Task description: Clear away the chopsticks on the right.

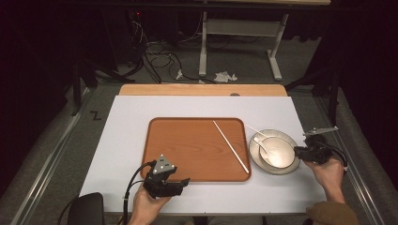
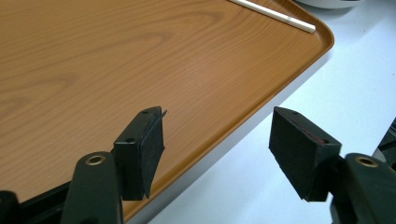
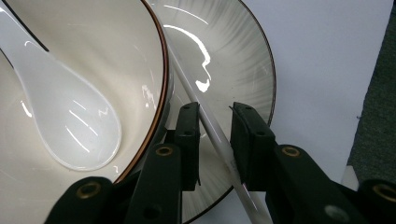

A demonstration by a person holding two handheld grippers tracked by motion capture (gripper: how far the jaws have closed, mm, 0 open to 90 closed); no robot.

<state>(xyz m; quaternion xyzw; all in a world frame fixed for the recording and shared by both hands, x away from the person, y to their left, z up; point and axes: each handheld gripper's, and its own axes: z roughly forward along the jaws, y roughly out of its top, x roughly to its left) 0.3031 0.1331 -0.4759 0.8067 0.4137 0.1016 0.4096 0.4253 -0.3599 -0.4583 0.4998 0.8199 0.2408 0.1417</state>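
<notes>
A white chopstick [image 3: 217, 138] lies on the rim of a grey plate [image 3: 233, 60], beside a cream bowl [image 3: 116, 46] that holds a white spoon [image 3: 70, 116]. My right gripper [image 3: 217, 126] is open, its jaws astride this chopstick with a little room left at the pads. From above, that gripper [image 1: 296, 151] sits at the right edge of the plate [image 1: 254, 157], and the chopstick's [image 1: 258, 131] far end sticks out behind the bowl [image 1: 281, 154]. A second chopstick [image 1: 231, 146] lies slantwise on the wooden tray [image 1: 187, 140]. My left gripper [image 1: 183, 183] hovers open over the tray's front edge [image 2: 140, 56] with nothing between its jaws.
The white table top [image 1: 126, 140] carries the tray in the middle and the plate to its right. A wooden strip [image 1: 202, 90] runs along the far edge. Cables and a table frame [image 1: 239, 42] are on the floor beyond. The tray chopstick's end [image 2: 280, 14] nears the tray's corner.
</notes>
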